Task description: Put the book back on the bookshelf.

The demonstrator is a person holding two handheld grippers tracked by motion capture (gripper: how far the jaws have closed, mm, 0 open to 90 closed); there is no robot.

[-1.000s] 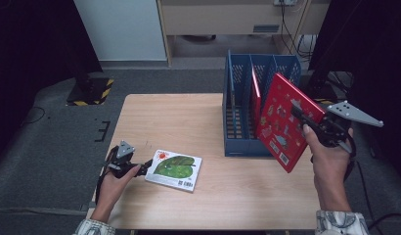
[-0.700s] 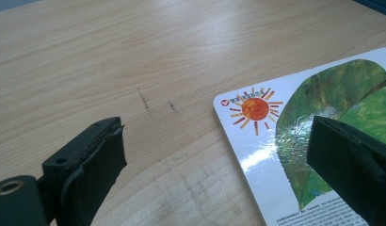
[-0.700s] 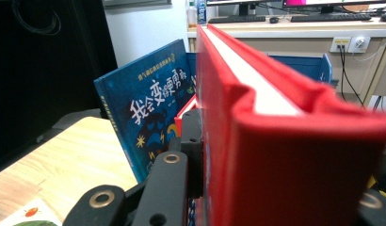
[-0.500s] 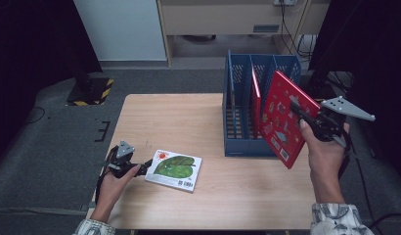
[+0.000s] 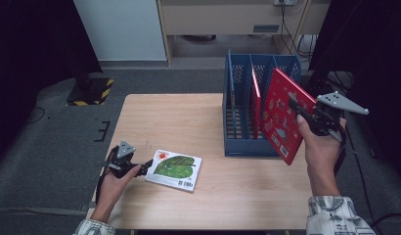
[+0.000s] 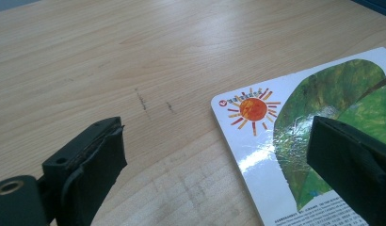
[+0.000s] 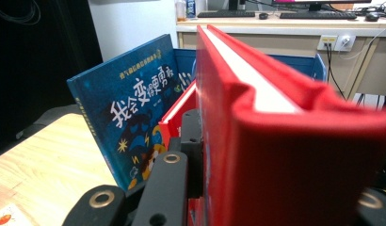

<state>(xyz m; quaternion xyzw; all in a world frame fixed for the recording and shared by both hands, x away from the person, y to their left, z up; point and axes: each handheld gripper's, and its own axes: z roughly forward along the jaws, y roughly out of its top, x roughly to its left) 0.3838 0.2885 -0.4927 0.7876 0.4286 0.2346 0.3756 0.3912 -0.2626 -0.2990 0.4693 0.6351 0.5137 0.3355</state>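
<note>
Red book [image 5: 281, 113] sits clamped in the right gripper [image 5: 306, 113], tilted beside the blue rack [image 5: 237, 115]; left gripper [image 5: 140, 169] gapes wide, jaws straddling the green book's [image 5: 175, 169] edge.

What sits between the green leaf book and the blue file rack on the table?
Nothing: bare wooden table between the green leaf book and the blue file rack, seen in the high view.
</note>
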